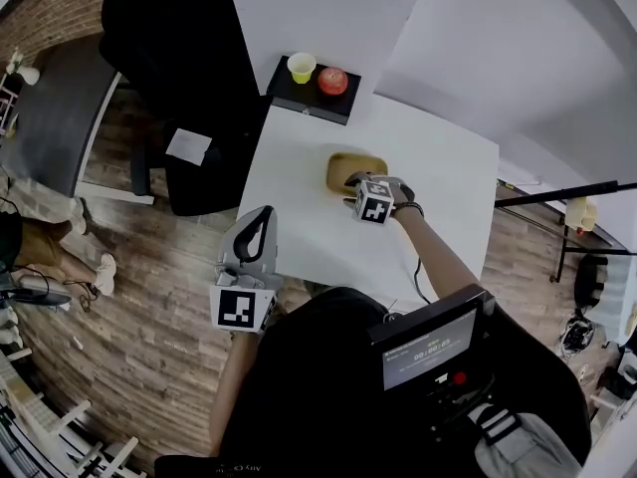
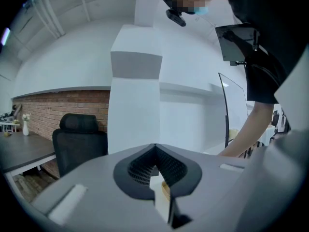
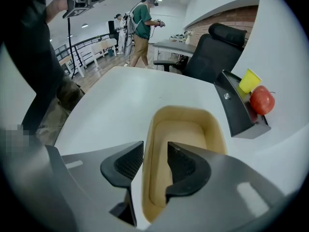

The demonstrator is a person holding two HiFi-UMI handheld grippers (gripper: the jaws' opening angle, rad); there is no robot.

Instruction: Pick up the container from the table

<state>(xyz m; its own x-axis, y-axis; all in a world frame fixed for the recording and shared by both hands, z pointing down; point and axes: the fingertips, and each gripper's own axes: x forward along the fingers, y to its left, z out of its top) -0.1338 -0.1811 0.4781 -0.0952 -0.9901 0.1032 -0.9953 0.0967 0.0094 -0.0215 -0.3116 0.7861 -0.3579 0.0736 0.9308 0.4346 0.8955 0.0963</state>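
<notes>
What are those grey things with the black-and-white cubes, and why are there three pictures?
A person holds a grabbing tool in each hand. One picture comes from a camera on the person's head, looking down. The other two come from small cameras riding on each tool. On the white table lie a tan container and a black tray with a yellow cup and a red fruit on it. The right tool has its jaws apart around the container's side wall, one jaw inside and one outside, not squeezing yet. The left tool is shut, holds nothing, and is by the table's edge.
</notes>
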